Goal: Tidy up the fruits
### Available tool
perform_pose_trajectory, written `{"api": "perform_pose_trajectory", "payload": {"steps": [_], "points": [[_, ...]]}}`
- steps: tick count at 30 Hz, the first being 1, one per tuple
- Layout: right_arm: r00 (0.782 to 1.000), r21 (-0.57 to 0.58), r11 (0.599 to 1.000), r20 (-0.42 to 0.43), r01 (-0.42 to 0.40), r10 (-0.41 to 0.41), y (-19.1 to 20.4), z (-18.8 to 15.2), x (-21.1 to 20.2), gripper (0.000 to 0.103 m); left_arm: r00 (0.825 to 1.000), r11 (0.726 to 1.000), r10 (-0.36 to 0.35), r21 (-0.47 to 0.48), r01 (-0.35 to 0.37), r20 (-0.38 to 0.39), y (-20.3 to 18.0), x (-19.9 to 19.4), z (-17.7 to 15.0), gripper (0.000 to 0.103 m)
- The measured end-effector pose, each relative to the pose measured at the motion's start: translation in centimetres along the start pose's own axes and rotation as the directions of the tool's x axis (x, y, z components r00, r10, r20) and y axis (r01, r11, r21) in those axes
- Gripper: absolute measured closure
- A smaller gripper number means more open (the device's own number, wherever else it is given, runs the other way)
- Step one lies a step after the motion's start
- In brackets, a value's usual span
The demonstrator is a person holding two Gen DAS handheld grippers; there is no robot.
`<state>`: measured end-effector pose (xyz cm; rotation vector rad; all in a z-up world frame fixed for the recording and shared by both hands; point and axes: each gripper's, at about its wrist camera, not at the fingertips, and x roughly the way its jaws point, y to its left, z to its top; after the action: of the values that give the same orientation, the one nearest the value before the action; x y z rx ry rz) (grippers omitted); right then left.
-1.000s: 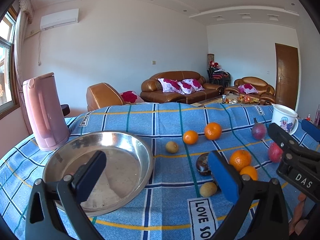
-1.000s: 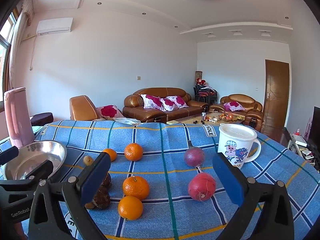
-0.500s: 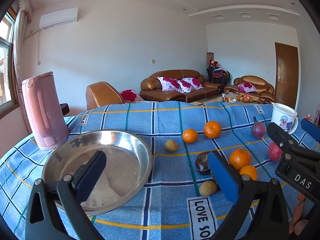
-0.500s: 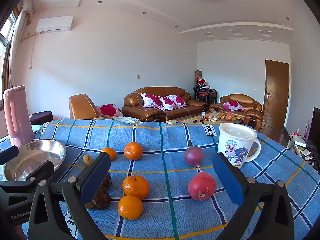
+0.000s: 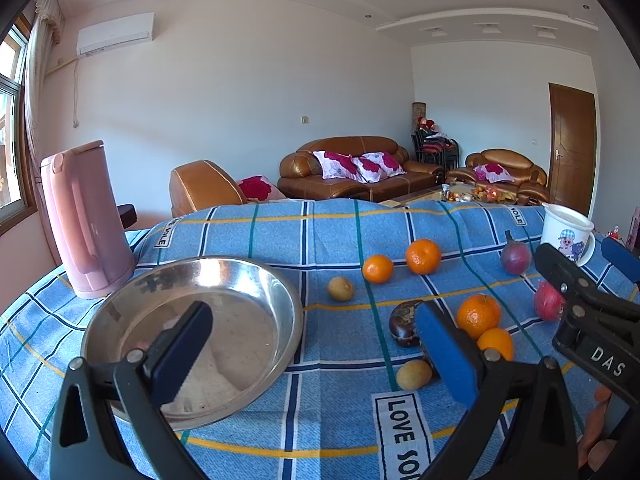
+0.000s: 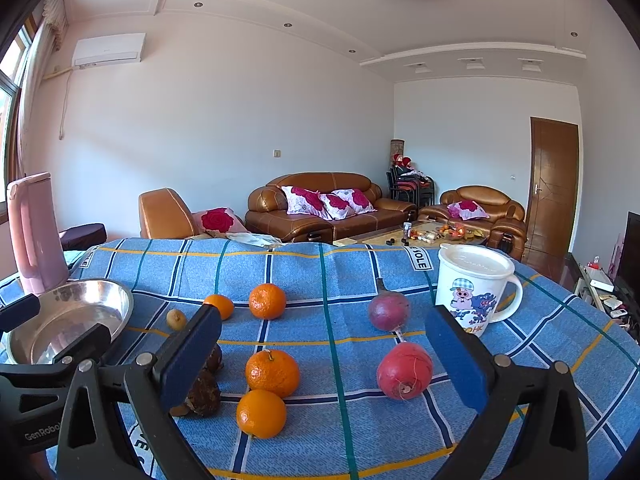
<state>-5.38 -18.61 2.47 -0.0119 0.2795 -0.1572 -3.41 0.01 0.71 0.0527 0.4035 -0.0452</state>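
Note:
An empty steel bowl [image 5: 288, 308] sits left on the blue checked cloth; it also shows in the right wrist view [image 6: 120, 300]. Several oranges lie mid-table, one near [image 6: 272, 372], one far [image 5: 423, 256]. A red fruit [image 6: 405, 370], a purple fruit [image 6: 389, 312], a dark brown fruit [image 5: 404, 320] and small yellow-brown fruits [image 5: 413, 374] lie around them. My left gripper [image 5: 312, 356] is open and empty, over the bowl's right edge. My right gripper [image 6: 324, 356] is open and empty, above the near oranges.
A pink kettle [image 5: 86, 220] stands behind the bowl at far left. A white lidded mug [image 6: 476, 290] stands at the right. The right gripper's body [image 5: 588, 320] shows at the right of the left wrist view. Sofas stand beyond the table.
Both grippers have barely shifted; the view drifted very slightly. Nothing on the table moved and both stay open.

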Motion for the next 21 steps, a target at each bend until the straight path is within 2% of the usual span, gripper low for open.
{"api": "perform_pose_trajectory", "payload": {"steps": [21], "points": [[1.000, 0.029, 1.000, -0.001, 0.004, -0.004, -0.51, -0.08, -0.06, 0.001, 1.000, 1.000, -0.006, -0.002, 0.006, -0.018, -0.04, 0.25, -0.17, 0.000]]}}
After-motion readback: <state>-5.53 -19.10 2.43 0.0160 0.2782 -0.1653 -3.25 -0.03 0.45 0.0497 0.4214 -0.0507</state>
